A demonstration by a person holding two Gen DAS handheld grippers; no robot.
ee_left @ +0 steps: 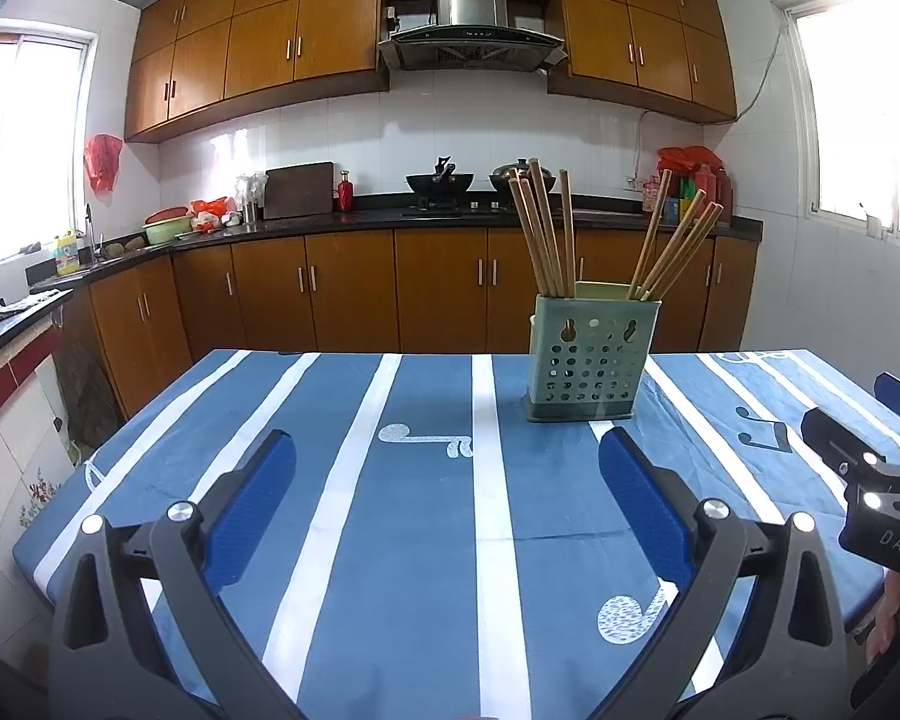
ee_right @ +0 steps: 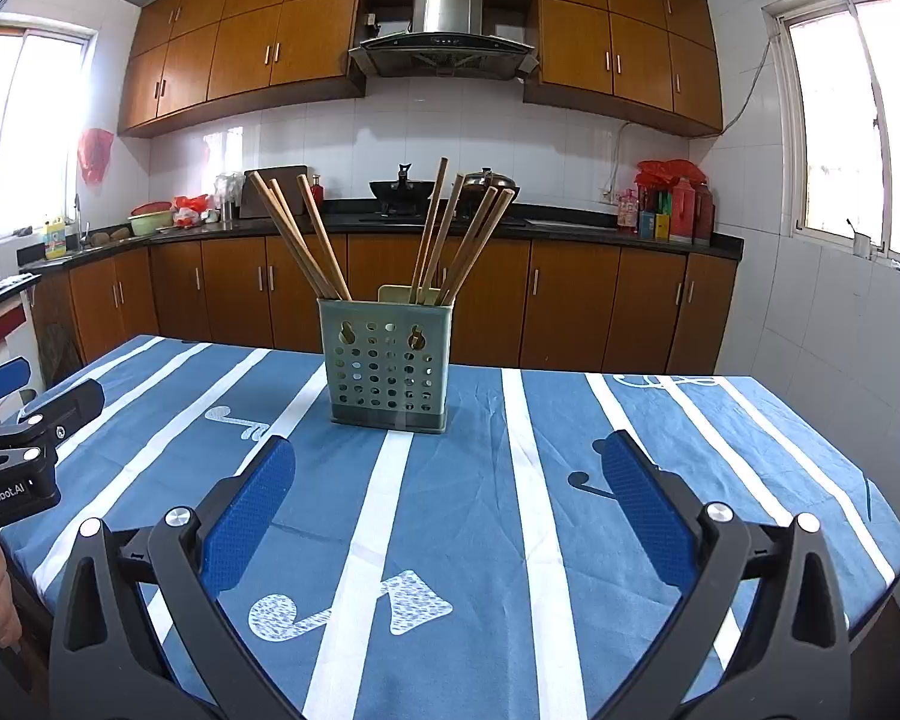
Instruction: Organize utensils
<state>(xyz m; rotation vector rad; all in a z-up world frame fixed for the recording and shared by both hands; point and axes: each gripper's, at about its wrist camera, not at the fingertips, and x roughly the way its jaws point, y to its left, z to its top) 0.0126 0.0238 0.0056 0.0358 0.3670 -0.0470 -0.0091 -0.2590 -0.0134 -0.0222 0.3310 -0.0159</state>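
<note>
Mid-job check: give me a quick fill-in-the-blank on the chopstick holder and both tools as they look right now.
1. The wooden chopsticks stand in a perforated green holder, split into ____ bunches.
2. The holder stands on a tablecloth that is blue with ____ stripes.
3. The left tool and the right tool both have their fingers spread ____, holding nothing.
4. The pads on the fingers are coloured ____.

Missing words: two; white; open; blue
</note>
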